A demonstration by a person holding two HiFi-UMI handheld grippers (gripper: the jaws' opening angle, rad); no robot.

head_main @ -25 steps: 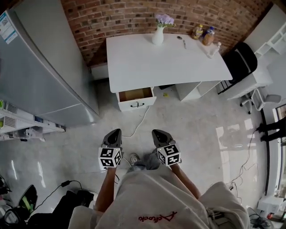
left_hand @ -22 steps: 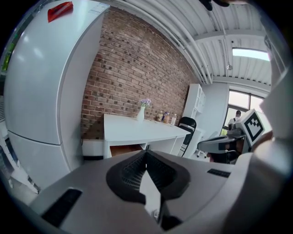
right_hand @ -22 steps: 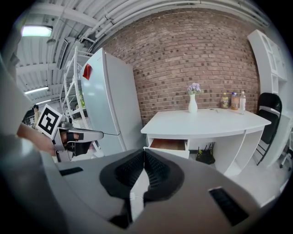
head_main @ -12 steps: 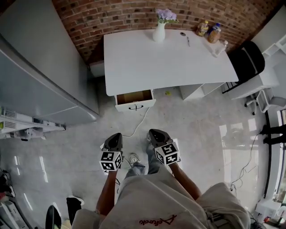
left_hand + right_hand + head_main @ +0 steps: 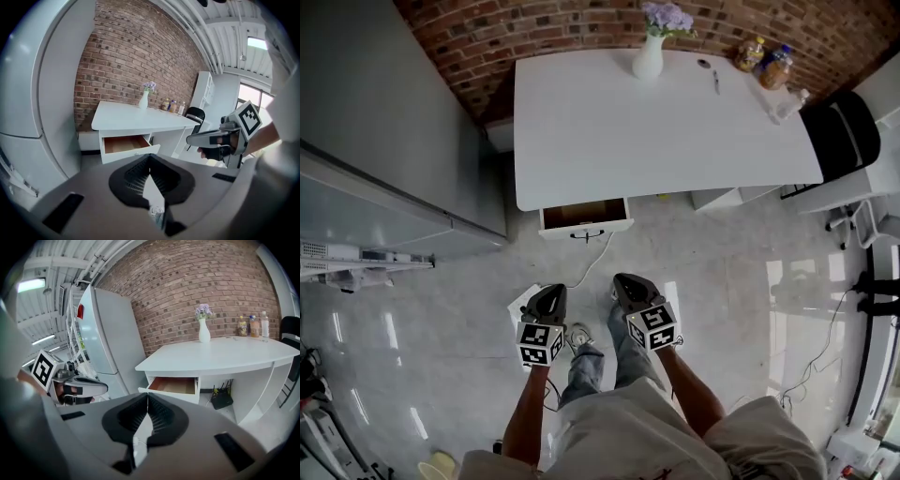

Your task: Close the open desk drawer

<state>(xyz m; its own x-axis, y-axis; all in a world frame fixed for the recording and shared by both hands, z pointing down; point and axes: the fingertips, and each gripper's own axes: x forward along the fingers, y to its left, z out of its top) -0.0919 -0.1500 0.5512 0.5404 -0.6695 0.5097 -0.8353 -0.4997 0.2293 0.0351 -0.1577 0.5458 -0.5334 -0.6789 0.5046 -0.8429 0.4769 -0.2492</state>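
L claw (image 5: 549,292) & R claw (image 5: 625,281) both closed, empty, well apart from open desk drawer (image 5: 585,225)

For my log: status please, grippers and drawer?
Left gripper and right gripper shut, empty. Drawer open, both grippers well short of it. White cable on the floor between.
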